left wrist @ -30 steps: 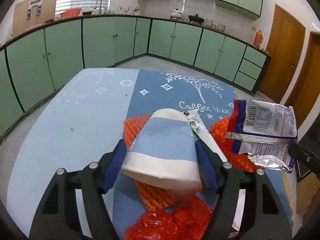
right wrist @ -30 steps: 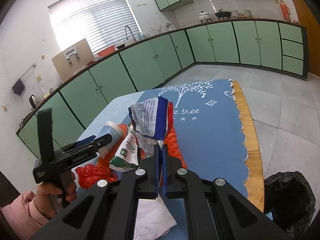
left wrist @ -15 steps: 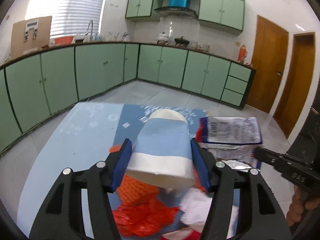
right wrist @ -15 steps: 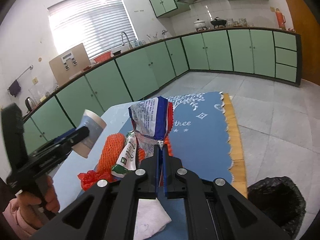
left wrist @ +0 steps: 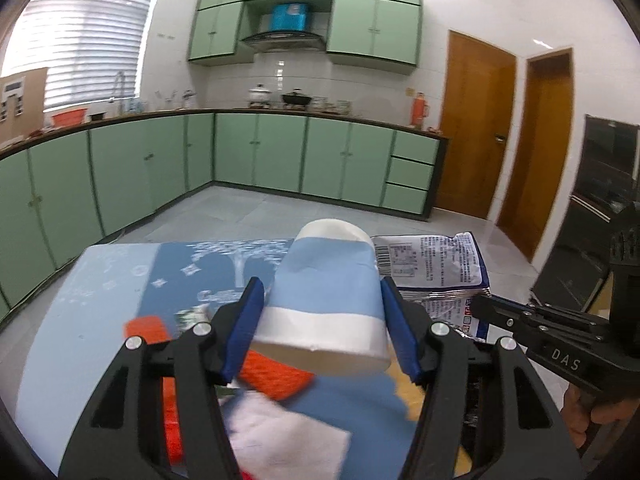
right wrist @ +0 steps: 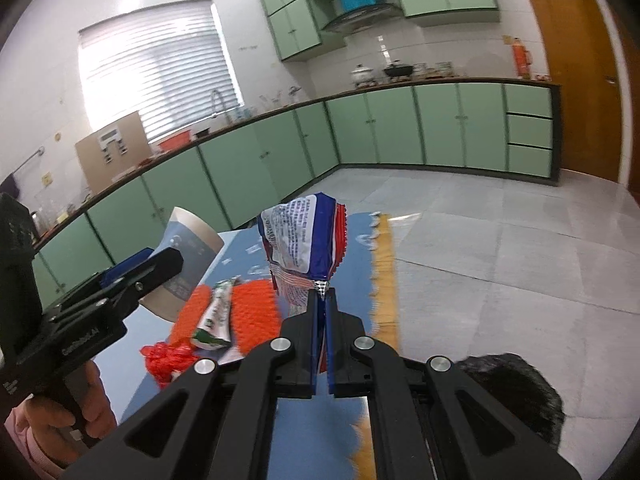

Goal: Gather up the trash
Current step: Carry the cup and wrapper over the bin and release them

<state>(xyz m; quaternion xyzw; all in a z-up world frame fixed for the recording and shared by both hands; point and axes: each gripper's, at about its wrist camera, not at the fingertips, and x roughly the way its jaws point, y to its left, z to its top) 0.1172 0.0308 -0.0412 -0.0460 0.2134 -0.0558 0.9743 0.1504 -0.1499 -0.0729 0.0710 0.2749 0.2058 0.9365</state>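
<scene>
Table under both my grippers, covered by a blue cloth: pale blue on the left part, darker blue with white tree and star print ahead. In the right wrist view I see its scalloped edge with an orange-yellow border running just right of my right gripper.

Lying on the cloth, left of and below that gripper: orange foam netting, a green-and-white wrapper across it, a crumpled red plastic net nearer me.

Below my left gripper, blurred: white tissue.

Black bag down right, off the table.
</scene>
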